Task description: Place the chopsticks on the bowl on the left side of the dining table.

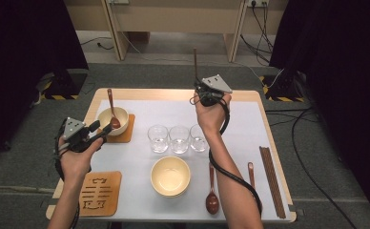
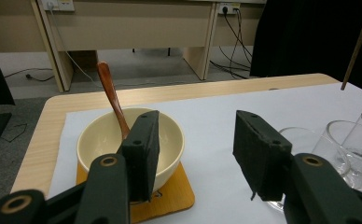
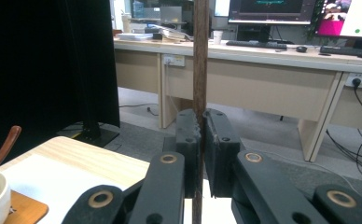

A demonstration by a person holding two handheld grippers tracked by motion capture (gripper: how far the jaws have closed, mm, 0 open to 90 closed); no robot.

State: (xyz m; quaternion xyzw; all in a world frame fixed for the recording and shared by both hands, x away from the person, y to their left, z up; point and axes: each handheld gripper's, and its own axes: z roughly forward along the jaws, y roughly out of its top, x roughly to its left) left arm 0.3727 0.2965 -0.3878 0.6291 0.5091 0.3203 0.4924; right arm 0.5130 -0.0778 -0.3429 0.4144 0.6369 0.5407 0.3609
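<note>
Chopsticks (image 3: 200,70), dark brown and thin, stand pinched between the pressed-together fingers of the right gripper (image 1: 207,93). Their long axis runs almost straight up and down: in the right gripper view they pass through the grip and rise out of the top of the picture, with a short length hanging below the fingers. In the high view the upper end (image 1: 195,59) pokes up beyond the far edge of the table (image 1: 173,93), and the gripper is raised over the far part of the white mat (image 1: 140,162), right of centre. Whether it is one stick or a pair I cannot tell.

The left gripper (image 1: 95,133) hangs at the left side of the table with its fingers (image 2: 142,154) spread apart and nothing between them. It points toward the far-left bowl (image 2: 95,140), which sits on a wooden coaster (image 2: 179,196) with a brown spoon (image 2: 111,100) leaning in it, handle tilted up and away.

Three clear glasses (image 1: 179,138) stand in a row at the middle of the mat. Near them an empty cream bowl (image 1: 170,175) sits alone, with a second spoon (image 1: 212,195) lying to its right, handle pointing far. Farther right lies another pair of chopsticks (image 1: 272,181), lengthwise near to far along the right edge. A second coaster (image 1: 100,193) lies at the near left corner.
</note>
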